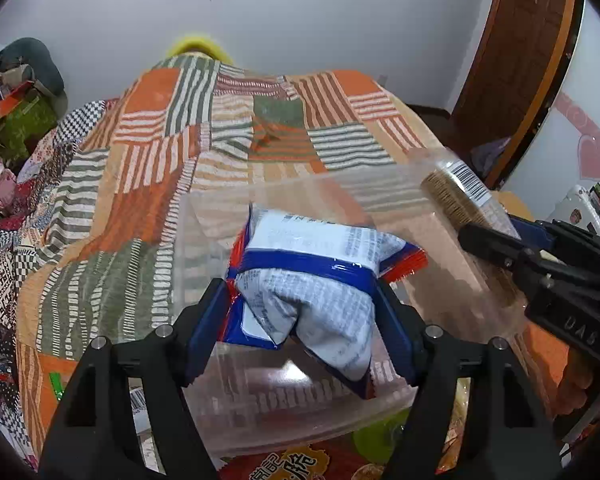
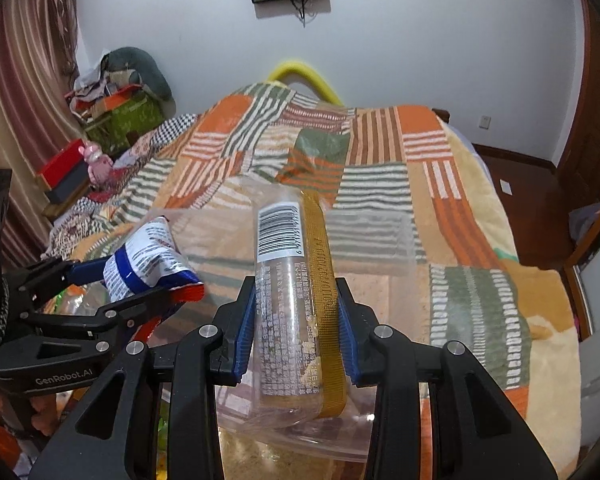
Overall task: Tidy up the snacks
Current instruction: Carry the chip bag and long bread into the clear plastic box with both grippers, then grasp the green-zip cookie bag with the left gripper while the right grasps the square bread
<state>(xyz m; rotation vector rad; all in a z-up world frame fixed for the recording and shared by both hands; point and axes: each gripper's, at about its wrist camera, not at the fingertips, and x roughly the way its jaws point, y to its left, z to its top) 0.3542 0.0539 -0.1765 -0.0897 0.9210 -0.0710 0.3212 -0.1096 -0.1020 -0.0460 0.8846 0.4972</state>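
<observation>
A bed under an orange-and-green striped patchwork blanket (image 1: 228, 148) fills the white-walled room – above its clear plastic bin (image 1: 204, 240), the left gripper (image 1: 300, 304) pinches a blue-and-white snack bag (image 1: 312, 280), the right gripper (image 2: 296, 320) a clear cracker sleeve (image 2: 288, 280).

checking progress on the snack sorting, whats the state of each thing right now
left gripper: shut on the white and blue snack bag, above the bin
white and blue snack bag: sealed, crumpled, held
right gripper: shut on the cracker pack, above the bin
cracker pack: sealed, held lengthwise between the jaws
clear plastic bin: open top, no lid on it, sitting on the bed
</observation>
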